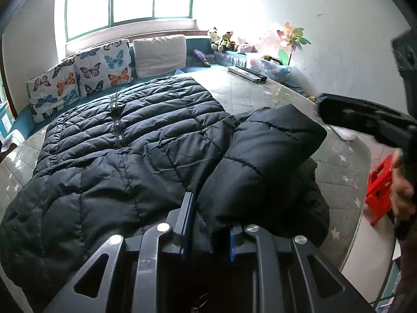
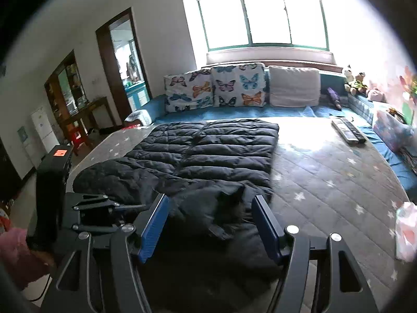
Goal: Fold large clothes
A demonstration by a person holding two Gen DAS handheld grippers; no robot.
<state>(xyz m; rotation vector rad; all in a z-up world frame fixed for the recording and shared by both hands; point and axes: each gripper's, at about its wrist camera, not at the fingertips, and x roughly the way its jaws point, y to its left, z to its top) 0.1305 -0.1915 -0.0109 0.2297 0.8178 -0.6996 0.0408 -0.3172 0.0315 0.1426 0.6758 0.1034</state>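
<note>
Though flattened, black jacket (image 1: 125,140) (quilted)

A grey quilted mattress (image 2: 325,177) with small white stars fills the middle of the room. Along its far edge runs a blue bench seat (image 2: 234,113) under a bright window (image 2: 263,15) with a green frame. Two butterfly cushions (image 1: 78,78) lean against the wall there, with a plain white cushion (image 1: 160,54) just beside them. A few stuffed toys (image 1: 224,39) sit in the corner, near a colourful pinwheel (image 1: 293,39). Two remote controls (image 1: 247,73) lie side by side on the mattress near the far edge. A red plastic stool (image 1: 379,185) stands beside the mattress. On the side wall are a dark doorway (image 2: 122,65), a wooden cabinet (image 2: 67,88) and a white fridge (image 2: 43,133).
</note>
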